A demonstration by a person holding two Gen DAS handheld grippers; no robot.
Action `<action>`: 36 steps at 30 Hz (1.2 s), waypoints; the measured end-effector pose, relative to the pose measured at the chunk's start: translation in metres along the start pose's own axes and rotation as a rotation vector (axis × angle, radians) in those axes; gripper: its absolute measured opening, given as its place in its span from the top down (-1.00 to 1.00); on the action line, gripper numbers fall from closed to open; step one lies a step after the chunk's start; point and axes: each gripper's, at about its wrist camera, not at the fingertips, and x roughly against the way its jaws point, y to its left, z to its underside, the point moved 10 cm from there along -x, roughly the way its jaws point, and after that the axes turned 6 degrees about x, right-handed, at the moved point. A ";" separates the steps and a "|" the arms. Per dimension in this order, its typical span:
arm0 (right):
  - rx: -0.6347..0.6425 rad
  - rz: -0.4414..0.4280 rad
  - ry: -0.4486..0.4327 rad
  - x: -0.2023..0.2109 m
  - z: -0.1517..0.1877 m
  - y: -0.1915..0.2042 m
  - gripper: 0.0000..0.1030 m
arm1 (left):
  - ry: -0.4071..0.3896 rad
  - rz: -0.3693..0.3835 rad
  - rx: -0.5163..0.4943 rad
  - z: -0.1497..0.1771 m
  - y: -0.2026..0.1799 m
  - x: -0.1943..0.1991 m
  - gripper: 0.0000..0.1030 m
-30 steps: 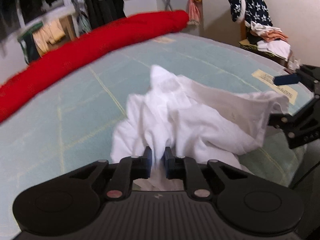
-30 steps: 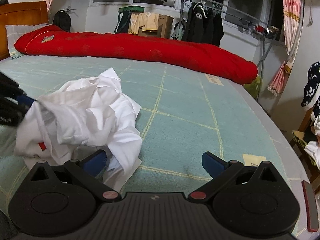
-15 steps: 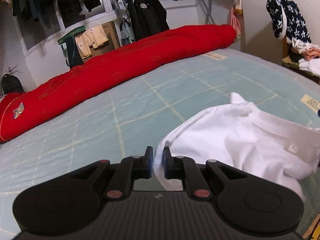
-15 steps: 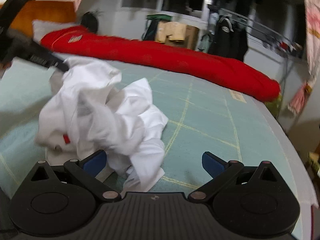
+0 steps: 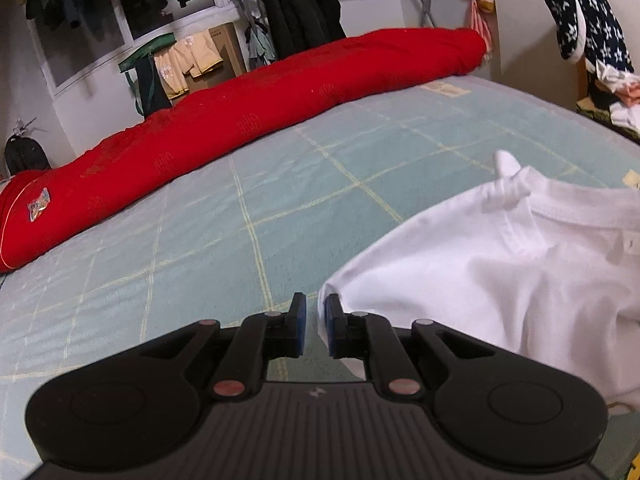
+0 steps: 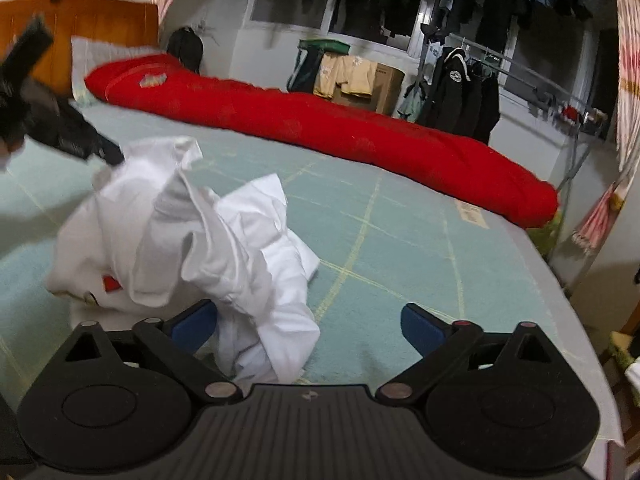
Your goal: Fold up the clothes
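A crumpled white shirt [image 6: 168, 232] lies on the teal mat of the bed [image 6: 400, 240]. In the right wrist view my left gripper [image 6: 114, 157] is a blurred dark shape at the upper left, lifting one corner of the shirt. The left wrist view shows my left gripper [image 5: 316, 328] shut on the white shirt [image 5: 500, 264] at its edge, and the cloth stretches off to the right. My right gripper [image 6: 306, 320] is wide, its jaws closing a little. The shirt's lower folds lie between its fingers, nearer the left pad [image 6: 196, 322], and neither pad presses on them.
A long red rolled quilt [image 5: 280, 108] runs along the bed's far side. A chair piled with clothes [image 5: 600, 60] stands at the right of the left wrist view. A rack of dark jackets [image 6: 460, 88] and a wooden headboard [image 6: 100, 20] border the bed. Its edge [image 6: 560, 280] drops off at the right.
My left gripper has drawn the shirt's edge up and away to the left, pulling the bundle out longer. The right gripper has tilted but stays over the shirt's lower folds.
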 end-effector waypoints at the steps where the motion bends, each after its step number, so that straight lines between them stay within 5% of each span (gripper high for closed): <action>1: 0.011 0.019 -0.002 0.000 -0.002 -0.002 -0.85 | -0.002 -0.009 0.003 0.000 0.002 -0.001 0.83; 4: 0.036 0.103 0.013 -0.004 -0.005 -0.012 -0.83 | -0.003 -0.021 0.037 -0.001 0.009 -0.004 0.83; 11: 0.091 -0.011 0.061 -0.029 -0.005 0.013 -0.81 | -0.009 -0.007 -0.003 -0.003 0.004 -0.003 0.83; 16: -0.181 0.000 0.037 -0.039 -0.018 -0.027 -0.80 | -0.014 -0.012 0.016 -0.009 0.009 -0.006 0.83; 18: -0.080 -0.103 0.064 -0.041 -0.020 -0.007 -0.76 | -0.012 -0.009 -0.006 -0.010 0.006 -0.008 0.83; 21: 0.123 -0.078 0.110 -0.050 -0.017 0.011 -0.76 | -0.012 -0.006 -0.013 -0.012 0.004 -0.014 0.83; 27: -0.123 0.000 0.134 -0.083 -0.008 -0.039 -0.72 | -0.020 -0.048 0.012 -0.019 0.018 -0.027 0.83; 30: -0.205 -0.063 0.128 -0.094 -0.008 -0.046 -0.69 | -0.016 -0.070 0.024 -0.024 0.027 -0.036 0.83; 33: -0.169 -0.069 0.164 -0.110 -0.008 -0.046 -0.67 | -0.014 -0.088 0.027 -0.031 0.034 -0.047 0.83; 36: -0.136 0.024 0.185 -0.126 -0.008 -0.061 -0.66 | -0.019 -0.134 0.008 -0.037 0.040 -0.057 0.87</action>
